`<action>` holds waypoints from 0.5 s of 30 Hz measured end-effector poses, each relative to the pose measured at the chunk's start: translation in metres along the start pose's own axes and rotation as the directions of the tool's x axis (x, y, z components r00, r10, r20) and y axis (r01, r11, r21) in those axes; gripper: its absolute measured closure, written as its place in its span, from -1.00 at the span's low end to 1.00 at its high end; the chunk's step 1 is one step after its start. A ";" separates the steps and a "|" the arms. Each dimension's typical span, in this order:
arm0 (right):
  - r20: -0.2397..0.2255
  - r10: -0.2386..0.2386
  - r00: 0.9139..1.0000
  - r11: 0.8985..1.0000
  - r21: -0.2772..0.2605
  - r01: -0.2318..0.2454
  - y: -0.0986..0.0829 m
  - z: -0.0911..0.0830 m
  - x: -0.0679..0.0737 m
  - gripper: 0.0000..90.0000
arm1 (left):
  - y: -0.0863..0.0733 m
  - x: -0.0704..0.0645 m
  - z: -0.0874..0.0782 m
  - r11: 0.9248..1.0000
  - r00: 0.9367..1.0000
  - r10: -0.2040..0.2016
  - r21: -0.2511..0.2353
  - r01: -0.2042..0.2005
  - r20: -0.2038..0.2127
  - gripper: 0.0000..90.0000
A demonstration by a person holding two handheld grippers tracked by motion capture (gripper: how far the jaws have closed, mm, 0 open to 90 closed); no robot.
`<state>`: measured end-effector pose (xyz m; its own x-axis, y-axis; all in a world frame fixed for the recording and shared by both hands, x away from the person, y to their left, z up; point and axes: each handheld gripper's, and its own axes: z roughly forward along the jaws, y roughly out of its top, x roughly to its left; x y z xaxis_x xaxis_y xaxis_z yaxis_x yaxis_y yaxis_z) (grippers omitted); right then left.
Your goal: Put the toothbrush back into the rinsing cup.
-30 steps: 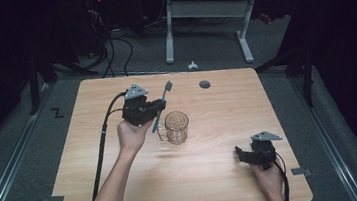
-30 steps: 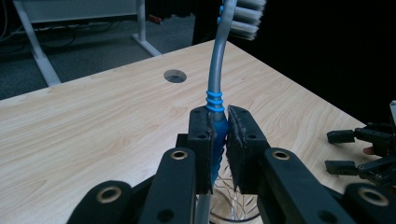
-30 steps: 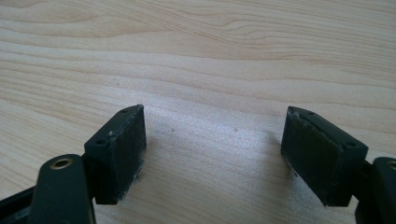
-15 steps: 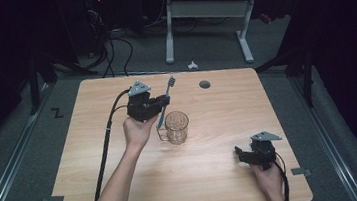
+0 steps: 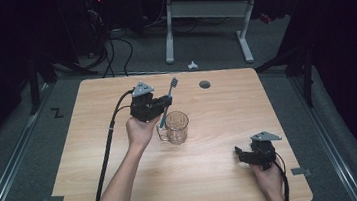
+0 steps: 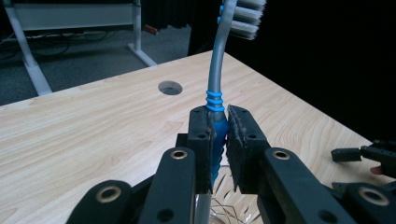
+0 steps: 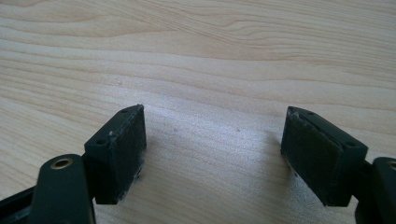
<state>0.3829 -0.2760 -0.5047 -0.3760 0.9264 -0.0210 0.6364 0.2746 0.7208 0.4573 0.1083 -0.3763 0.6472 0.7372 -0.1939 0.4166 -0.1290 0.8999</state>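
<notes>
I see my left gripper point(image 6: 219, 144) clamped on a blue-grey toothbrush point(image 6: 215, 98) at centre frame | bristles top centre | table point(image 6: 93, 126) hole point(image 6: 170, 87) upper left | other gripper point(image 6: 369, 156) right edge

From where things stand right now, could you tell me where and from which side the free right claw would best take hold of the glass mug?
Probably the glass mug by its rim wall, from above. It stands upright with its mouth open, and its handle faces the left claw, which holds the toothbrush there. The open right claw has a free path across the table.
</notes>
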 end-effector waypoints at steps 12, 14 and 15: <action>-0.001 0.000 1.000 1.000 0.000 0.000 0.000 0.000 0.000 -0.50 | -0.006 0.002 0.000 0.999 1.000 0.004 0.031 -0.004 -0.001 0.78; -0.001 0.000 1.000 1.000 0.000 0.000 0.000 0.000 0.000 -0.50 | -0.007 0.002 -0.001 0.999 1.000 0.005 0.035 -0.005 -0.001 0.77; -0.001 0.001 1.000 1.000 0.001 -0.001 0.000 0.000 0.000 -0.50 | -0.007 0.002 -0.001 0.999 1.000 0.007 0.042 -0.007 -0.002 0.78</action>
<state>0.3830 -0.2759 -0.5047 -0.3763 0.9263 -0.0200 0.6369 0.2743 0.7205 0.4553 0.1113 -0.3826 0.6488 0.7378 -0.1864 0.4384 -0.1622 0.8840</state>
